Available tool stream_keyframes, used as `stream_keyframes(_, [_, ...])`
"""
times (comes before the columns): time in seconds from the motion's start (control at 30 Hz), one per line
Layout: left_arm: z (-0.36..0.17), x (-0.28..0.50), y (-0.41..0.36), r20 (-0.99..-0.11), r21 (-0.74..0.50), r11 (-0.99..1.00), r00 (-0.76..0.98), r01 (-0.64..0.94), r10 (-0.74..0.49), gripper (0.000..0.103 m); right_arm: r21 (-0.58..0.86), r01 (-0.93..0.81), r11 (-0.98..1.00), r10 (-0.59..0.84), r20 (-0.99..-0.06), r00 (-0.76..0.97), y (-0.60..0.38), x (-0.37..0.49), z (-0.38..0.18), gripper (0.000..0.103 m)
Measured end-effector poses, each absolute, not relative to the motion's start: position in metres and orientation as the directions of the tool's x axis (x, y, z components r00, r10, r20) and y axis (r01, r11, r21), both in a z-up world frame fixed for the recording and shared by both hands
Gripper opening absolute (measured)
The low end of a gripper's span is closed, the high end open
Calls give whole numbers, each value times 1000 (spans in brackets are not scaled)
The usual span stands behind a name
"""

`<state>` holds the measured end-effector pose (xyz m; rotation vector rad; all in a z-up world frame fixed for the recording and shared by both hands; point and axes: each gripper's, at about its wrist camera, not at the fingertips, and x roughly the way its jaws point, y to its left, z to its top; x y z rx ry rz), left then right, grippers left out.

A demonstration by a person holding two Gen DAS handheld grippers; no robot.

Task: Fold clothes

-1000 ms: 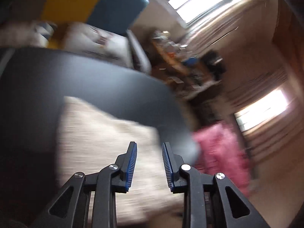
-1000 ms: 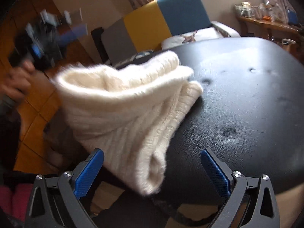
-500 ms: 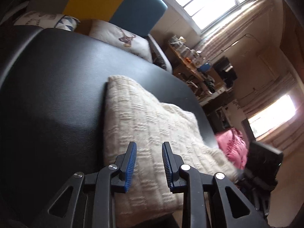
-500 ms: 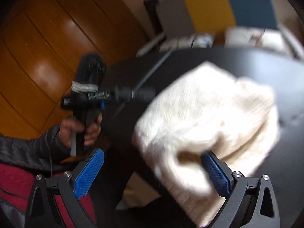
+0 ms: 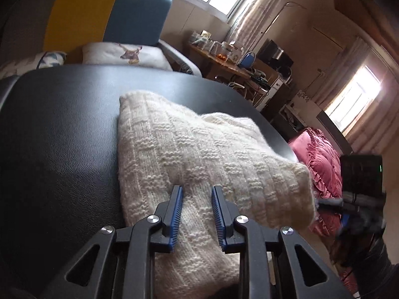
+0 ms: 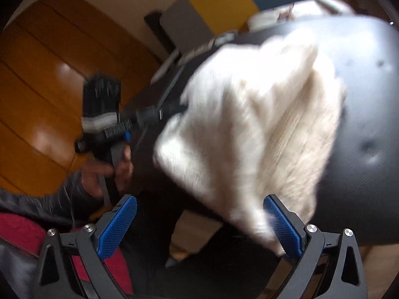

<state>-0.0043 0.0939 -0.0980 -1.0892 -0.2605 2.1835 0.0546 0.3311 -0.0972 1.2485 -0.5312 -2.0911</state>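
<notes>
Seen in the left wrist view, from left to right: black leather desk (image 5: 62, 134), then cream knitted sweater (image 5: 199, 159) folded on it, with one corner hanging over the desk edge at the right. Left tongs (image 5: 196, 214) just above the near part of the sweater, blue pads (image 5: 176, 214) close together with a narrow gap, gripping nothing. Behind: yellow and blue chair (image 5: 107, 15) with a deer cushion (image 5: 124, 53), wooden side table (image 5: 234, 67) crowded with jars, contents too small to tell. Pink bedding (image 5: 321, 164) lower right.

In the right wrist view: hand (image 6: 107, 172) holding the left device, then blurred sweater (image 6: 249, 124) over the desk (image 6: 361, 149) edge. Right tongs (image 6: 199, 226) spread wide, released, the right pad (image 6: 281, 226) beside the hanging sweater edge; contact not clear.
</notes>
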Motion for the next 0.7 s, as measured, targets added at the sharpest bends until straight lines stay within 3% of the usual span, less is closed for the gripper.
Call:
stream_keyframes(0.23, [-96,13,86,-581,-475,-711,-422,-518,696,25,629,172,-758,-614,-598,-516,366,24,-70,103])
stream_keyframes(0.43, [-102,19,91,-552,-501,-644,-359,-579,753,25,718,125,-685,-667,-549,-503,360,-14,-94,96])
stream_keyframes(0.53, [-107,27,101,-538,-496,-591,-309,-636,784,25,731,93,-676,-682,-572,-456,356,-23,-102,82])
stream_keyframes(0.57, [-113,29,107,-559,-483,-580,-279,-656,781,26,719,80,-690,-672,-596,-440,348,-30,-106,72])
stream_keyframes(0.63, [-125,33,120,-639,-424,-590,-235,-687,732,25,694,86,-715,-645,-607,-463,342,-25,-102,47])
stream_keyframes(0.7, [-128,40,125,-662,-373,-566,-217,-735,718,25,670,98,-736,-622,-612,-488,340,-20,-94,22])
